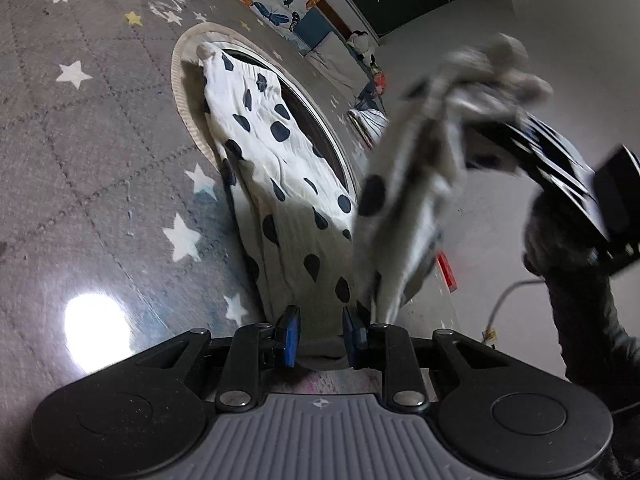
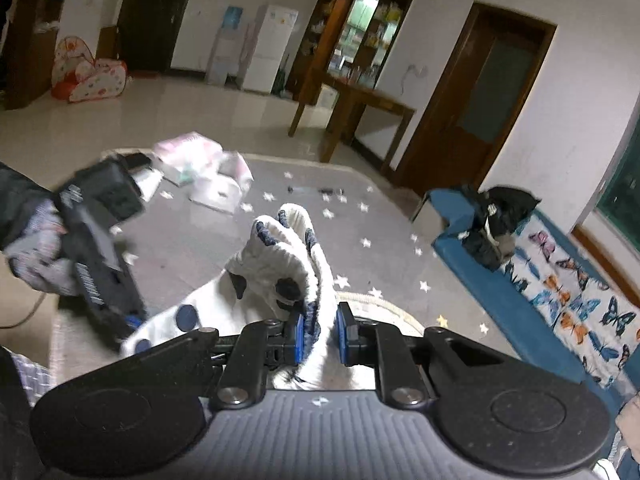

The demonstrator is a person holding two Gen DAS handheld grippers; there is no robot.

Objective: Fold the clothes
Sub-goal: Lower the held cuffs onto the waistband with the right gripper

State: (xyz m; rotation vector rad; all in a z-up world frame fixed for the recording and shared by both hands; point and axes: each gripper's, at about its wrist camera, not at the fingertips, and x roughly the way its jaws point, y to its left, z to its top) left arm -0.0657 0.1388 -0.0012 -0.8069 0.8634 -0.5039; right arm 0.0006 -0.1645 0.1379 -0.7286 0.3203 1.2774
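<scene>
A white garment with dark blue spots lies stretched over a round table in the left wrist view. My left gripper is near its close end, jaws apart, with cloth between the blue pads; whether they grip it is unclear. One part of the garment is lifted and blurred, held up by my right gripper. In the right wrist view my right gripper is shut on a bunched fold of the spotted garment. The left gripper shows at the left, blurred.
A grey rug with white stars covers the floor around the round table. A blue mattress with a butterfly sheet lies at the right. Pink and white items lie on the rug. A wooden table stands behind.
</scene>
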